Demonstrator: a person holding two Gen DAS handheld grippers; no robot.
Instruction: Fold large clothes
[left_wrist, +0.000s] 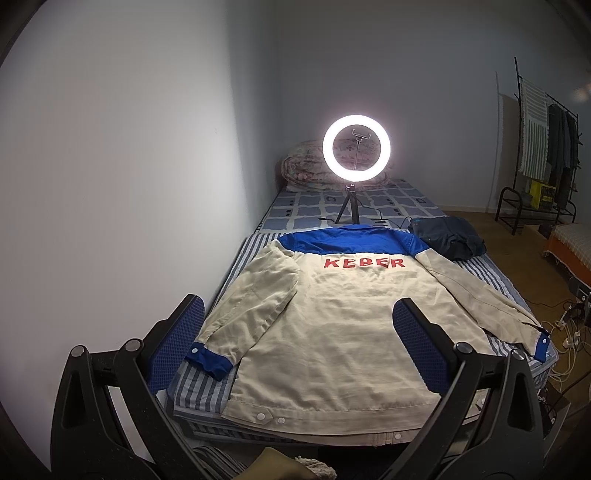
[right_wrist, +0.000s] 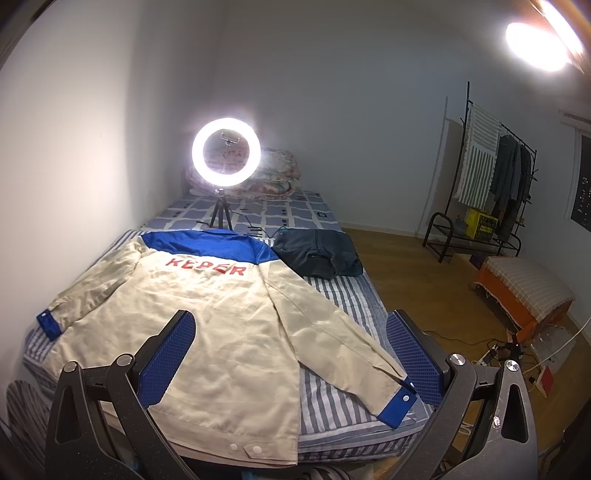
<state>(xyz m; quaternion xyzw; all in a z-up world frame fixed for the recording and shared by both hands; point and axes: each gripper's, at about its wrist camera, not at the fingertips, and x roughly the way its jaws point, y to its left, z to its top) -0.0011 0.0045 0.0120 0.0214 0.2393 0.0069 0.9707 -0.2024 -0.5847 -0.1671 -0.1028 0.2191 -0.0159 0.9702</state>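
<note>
A cream jacket (left_wrist: 343, 317) with a blue yoke, blue cuffs and red letters "KEBER" lies flat, back up, on the striped bed; it also shows in the right wrist view (right_wrist: 207, 325). Both sleeves are spread outward. My left gripper (left_wrist: 299, 347) is open and empty, held above the jacket's hem end, its left finger near the left blue cuff (left_wrist: 208, 360). My right gripper (right_wrist: 291, 362) is open and empty above the jacket's right side, its right finger next to the right blue cuff (right_wrist: 397, 408).
A lit ring light on a tripod (left_wrist: 356, 147) stands on the bed beyond the collar. A dark folded garment (right_wrist: 317, 256) lies by the right shoulder. A rolled quilt (right_wrist: 273, 173) is at the bed's head. A clothes rack (right_wrist: 487, 184), stool (right_wrist: 524, 291) and floor cables (right_wrist: 495, 350) are to the right.
</note>
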